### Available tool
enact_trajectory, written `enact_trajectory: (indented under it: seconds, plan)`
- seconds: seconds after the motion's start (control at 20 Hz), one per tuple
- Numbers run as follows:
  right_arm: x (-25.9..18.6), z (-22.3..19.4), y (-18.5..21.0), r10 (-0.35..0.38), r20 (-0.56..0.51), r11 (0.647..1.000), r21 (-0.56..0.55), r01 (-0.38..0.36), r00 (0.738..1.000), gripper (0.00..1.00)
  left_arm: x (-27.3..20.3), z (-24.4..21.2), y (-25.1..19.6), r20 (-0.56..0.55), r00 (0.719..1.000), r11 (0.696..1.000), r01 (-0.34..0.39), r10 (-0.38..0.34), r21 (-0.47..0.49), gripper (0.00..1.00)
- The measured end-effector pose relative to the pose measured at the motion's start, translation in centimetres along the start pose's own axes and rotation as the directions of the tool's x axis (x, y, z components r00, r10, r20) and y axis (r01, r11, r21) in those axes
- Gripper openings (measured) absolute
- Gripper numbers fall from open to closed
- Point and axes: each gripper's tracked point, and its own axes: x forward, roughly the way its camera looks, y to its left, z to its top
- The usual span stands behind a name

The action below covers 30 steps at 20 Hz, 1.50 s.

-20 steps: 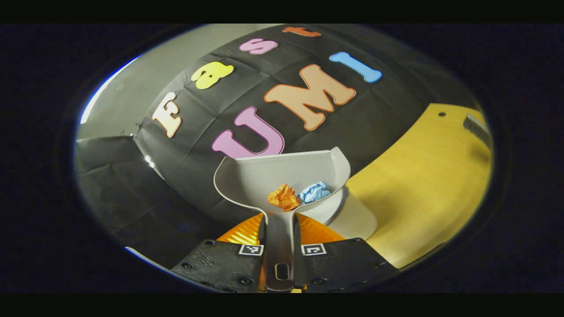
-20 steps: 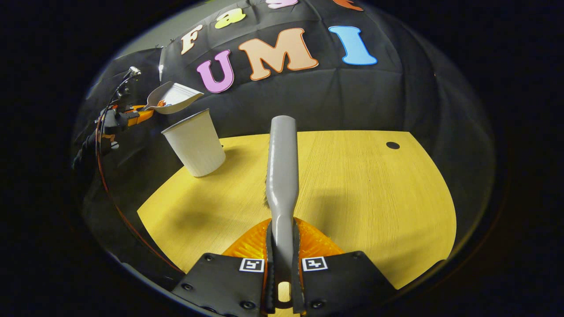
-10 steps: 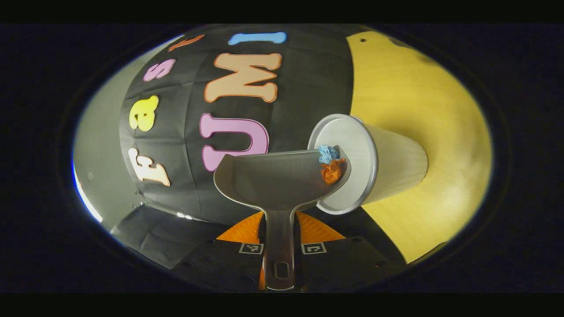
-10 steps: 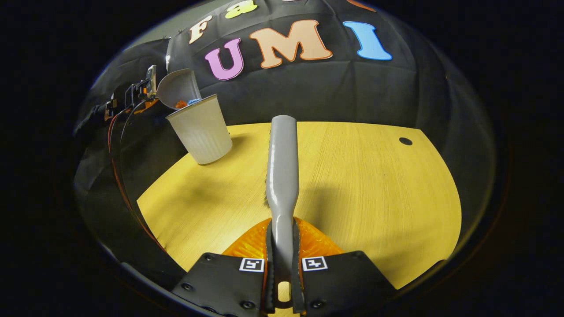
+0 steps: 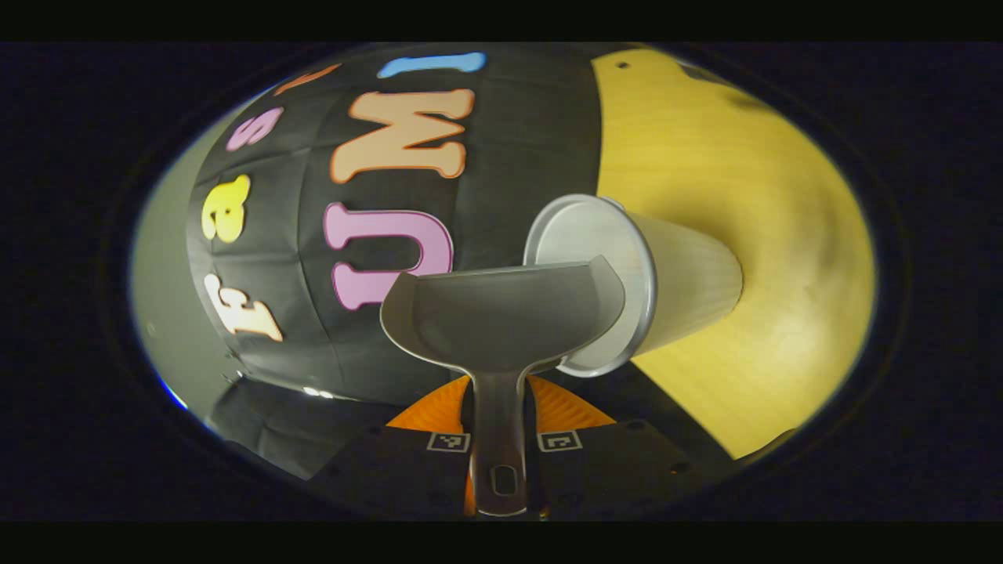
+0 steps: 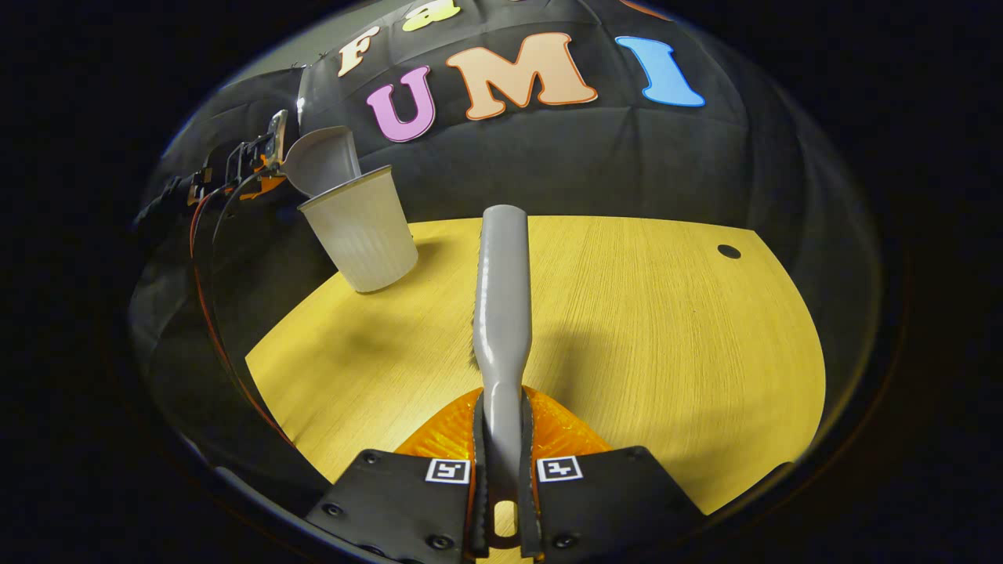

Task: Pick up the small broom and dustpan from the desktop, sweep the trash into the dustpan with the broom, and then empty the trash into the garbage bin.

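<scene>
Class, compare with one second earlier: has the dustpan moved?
Yes. In the right gripper view the dustpan, level and left of the bin earlier, now tips over the bin's rim.

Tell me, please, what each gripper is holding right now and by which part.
The left gripper is shut on the dustpan, clamping its handle near the end. The right gripper is shut on the small broom, also by its handle end.

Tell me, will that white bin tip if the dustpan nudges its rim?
Probably. The bin looks thin-walled and light, and it narrows toward its base, so it may tip easily. The dustpan tilts just over its rim, so a sideways bump could topple it on the smooth desk.
</scene>
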Motion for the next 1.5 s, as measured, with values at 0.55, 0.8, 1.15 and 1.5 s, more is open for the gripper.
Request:
enact_trajectory:
  seconds: [0.55, 0.8, 1.15, 1.5]
  plan:
    - [-1.9, 1.8, -2.2, -0.088, 0.064, 0.985, 0.152, 0.078, 0.994, 0.17, -7.8, 13.4, -3.5, 0.302, 0.951, 0.742, 0.245, -0.06, -0.624, 0.17]
    - [-2.8, 2.5, -3.0, -0.187, 0.08, 0.963, 0.213, 0.167, 0.979, 0.17, -12.2, 19.4, -8.9, 0.421, 0.902, 0.606, 0.386, -0.091, -0.696, 0.14]
    - [-2.3, -1.1, -4.6, -0.321, -0.086, 0.937, 0.112, 0.33, 0.943, 0.17, -14.7, 19.4, -23.0, 0.381, 0.877, 0.46, 0.478, -0.292, -0.748, 0.17]
    - [-1.3, -4.6, -4.6, -0.351, -0.261, 0.925, 0.055, 0.376, 0.899, 0.17, -14.2, 16.5, -29.9, 0.25, 0.835, 0.382, 0.464, -0.49, -0.799, 0.17]
